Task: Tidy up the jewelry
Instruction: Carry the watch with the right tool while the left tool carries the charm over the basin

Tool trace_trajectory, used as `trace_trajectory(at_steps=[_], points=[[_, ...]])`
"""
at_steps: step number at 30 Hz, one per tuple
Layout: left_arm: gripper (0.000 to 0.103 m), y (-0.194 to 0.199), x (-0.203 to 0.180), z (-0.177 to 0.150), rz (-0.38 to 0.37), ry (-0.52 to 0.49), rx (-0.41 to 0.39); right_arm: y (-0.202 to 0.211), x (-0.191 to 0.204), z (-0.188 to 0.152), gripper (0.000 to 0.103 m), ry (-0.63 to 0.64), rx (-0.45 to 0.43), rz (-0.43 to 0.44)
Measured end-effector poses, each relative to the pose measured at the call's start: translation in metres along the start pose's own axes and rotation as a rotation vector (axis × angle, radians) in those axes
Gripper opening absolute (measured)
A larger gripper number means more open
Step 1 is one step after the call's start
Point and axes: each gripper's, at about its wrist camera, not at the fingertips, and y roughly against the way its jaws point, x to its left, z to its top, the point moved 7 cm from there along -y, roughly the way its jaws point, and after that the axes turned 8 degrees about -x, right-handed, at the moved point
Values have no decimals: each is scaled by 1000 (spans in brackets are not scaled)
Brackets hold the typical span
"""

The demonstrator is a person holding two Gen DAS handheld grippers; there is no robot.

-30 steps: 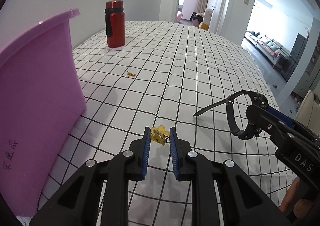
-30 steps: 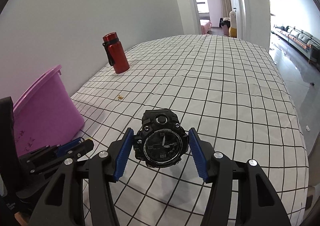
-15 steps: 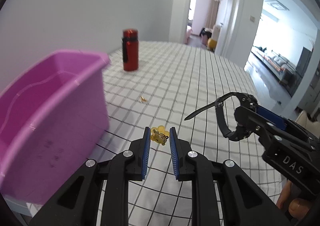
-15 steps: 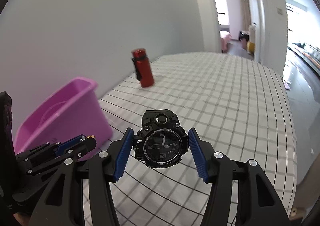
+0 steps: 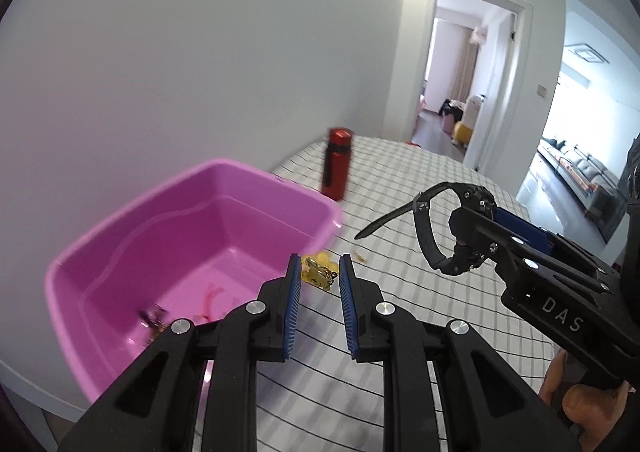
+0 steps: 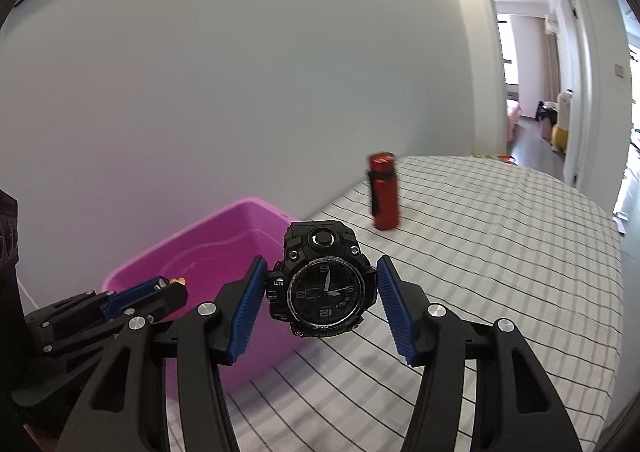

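Both grippers had risen since the earlier frames, so that the open inside of the pink plastic tub [image 5: 192,236], earlier seen only from its side, now lay below them. The left gripper [image 5: 318,272] kept its jaws clenched on a small yellow and gold trinket [image 5: 318,272], held in the air just past the tub's near right rim. The right gripper [image 6: 322,292] gripped a chunky black wristwatch [image 6: 322,288] by the sides of its case, dial facing the camera; in the left wrist view its strap [image 5: 400,212] curled free in the air. The watch hung above the checked cloth on the worktop [image 6: 500,252], beside the tub's right wall. A few small items, blurred, lay on the tub floor [image 5: 160,322]. A red metal bottle [image 6: 384,192] stood upright on the cloth beyond the tub, near the grey wall.
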Motion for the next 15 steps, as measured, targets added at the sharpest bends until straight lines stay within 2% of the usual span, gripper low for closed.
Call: trace_trajectory(at_steps=[7, 15], points=[[19, -6, 72, 19, 45, -7, -6, -47, 66, 14, 54, 6, 21, 47], [19, -40, 140, -1, 70, 25, 83, -106, 114, 0, 54, 15, 102, 63]])
